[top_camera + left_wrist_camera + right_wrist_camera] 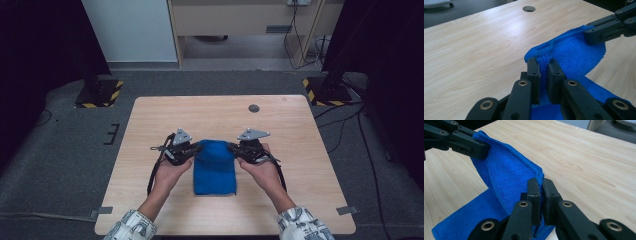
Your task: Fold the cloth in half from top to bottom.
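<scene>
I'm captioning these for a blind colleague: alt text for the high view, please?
Two hand-held tongs, the left tongs and right tongs, each pinch a far corner of a blue cloth, lifting that edge. The cloth's near part lies on a light wooden table.

- The blue cloth's (pixel 574 53) gripped edge is hidden between the left tongs' (pixel 544 66) jaws.
- In the right gripper view, the cloth's (pixel 506 180) lower end runs off the bottom edge.
- The person's sleeves (pixel 131 226) are cut off at the bottom.

Black claws (pixel 199 149) (brass rivets), patterned white sleeves (pixel 131 226).
</scene>
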{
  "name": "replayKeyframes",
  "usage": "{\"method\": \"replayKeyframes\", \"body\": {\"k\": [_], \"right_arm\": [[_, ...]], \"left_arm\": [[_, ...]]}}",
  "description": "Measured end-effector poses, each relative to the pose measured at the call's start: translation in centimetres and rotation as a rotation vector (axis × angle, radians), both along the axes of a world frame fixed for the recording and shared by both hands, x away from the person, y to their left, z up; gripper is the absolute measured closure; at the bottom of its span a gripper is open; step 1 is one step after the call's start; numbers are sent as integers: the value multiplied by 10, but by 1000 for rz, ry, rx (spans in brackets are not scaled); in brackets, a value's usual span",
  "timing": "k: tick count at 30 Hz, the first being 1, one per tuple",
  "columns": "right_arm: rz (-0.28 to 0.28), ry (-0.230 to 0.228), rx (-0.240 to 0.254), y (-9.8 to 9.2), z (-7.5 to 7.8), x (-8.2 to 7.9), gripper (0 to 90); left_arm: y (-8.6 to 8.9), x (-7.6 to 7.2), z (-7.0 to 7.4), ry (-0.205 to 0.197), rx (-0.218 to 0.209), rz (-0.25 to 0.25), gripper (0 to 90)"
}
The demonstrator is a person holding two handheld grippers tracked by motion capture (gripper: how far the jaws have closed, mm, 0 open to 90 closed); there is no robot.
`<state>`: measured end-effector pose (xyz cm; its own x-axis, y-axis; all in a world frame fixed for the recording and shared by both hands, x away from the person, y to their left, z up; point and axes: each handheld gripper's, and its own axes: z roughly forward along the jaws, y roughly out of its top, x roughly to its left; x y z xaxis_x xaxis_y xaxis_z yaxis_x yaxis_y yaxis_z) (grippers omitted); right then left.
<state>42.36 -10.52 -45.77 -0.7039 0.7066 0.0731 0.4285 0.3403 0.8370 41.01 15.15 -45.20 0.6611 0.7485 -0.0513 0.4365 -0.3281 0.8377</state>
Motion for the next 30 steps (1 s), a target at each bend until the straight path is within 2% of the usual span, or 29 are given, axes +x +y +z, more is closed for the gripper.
{"method": "replayKeyframes", "body": {"k": [13, 24, 27, 30], "right_arm": [[21, 11, -4, 1, -10, -17, 859], [32, 27, -8, -1, -16, -21, 859], [39, 31, -7, 1, -18, -23, 859], [42, 32, -8, 2, -20, -24, 859]], "left_arm": [[3, -16, -17, 25, -6, 4, 795], [5, -21, -26, 39, -21, 2, 763], [8, -23, -26, 49, -39, 1, 707], [10, -26, -27, 51, -64, 6, 561]]}}
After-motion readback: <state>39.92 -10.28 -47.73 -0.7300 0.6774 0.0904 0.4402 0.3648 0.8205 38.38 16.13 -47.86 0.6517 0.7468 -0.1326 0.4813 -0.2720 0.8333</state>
